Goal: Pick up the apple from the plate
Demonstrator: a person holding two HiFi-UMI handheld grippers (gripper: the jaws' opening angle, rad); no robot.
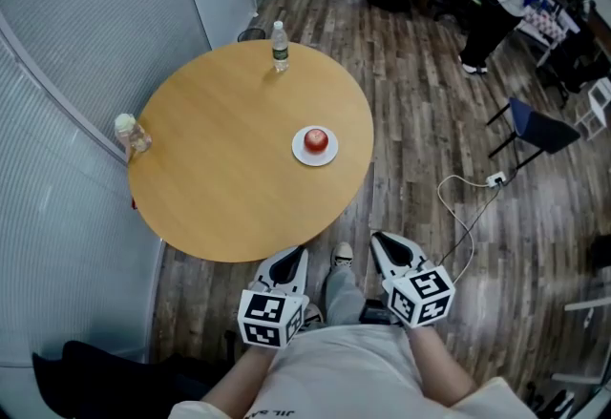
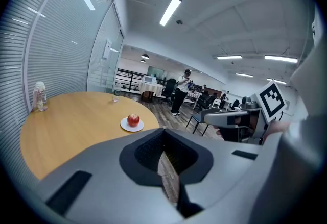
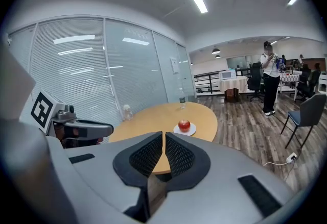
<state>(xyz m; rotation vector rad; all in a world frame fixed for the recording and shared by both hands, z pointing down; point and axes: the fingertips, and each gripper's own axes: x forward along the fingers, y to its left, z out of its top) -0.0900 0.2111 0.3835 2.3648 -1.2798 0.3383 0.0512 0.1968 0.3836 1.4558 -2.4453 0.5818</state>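
Observation:
A red apple (image 1: pixel 316 140) sits on a small white plate (image 1: pixel 299 153) near the right edge of a round wooden table (image 1: pixel 229 178). Both grippers hang low in front of the person, off the table's near edge and well short of the plate. My left gripper (image 1: pixel 295 258) is shut with nothing in it; my right gripper (image 1: pixel 380 240) is shut and empty too. In the left gripper view the apple (image 2: pixel 133 120) lies far beyond the closed jaws, up to the left. The right gripper view shows the apple (image 3: pixel 184 125) ahead, just above the closed pads (image 3: pixel 153 152).
A water bottle (image 1: pixel 280 47) stands at the table's far edge and a small jar (image 1: pixel 131 133) at its left edge. A glass wall with blinds curves along the left. On the wooden floor to the right are a blue chair (image 1: pixel 535 126), a cable with a power strip (image 1: pixel 495 180) and a standing person (image 1: pixel 495 2).

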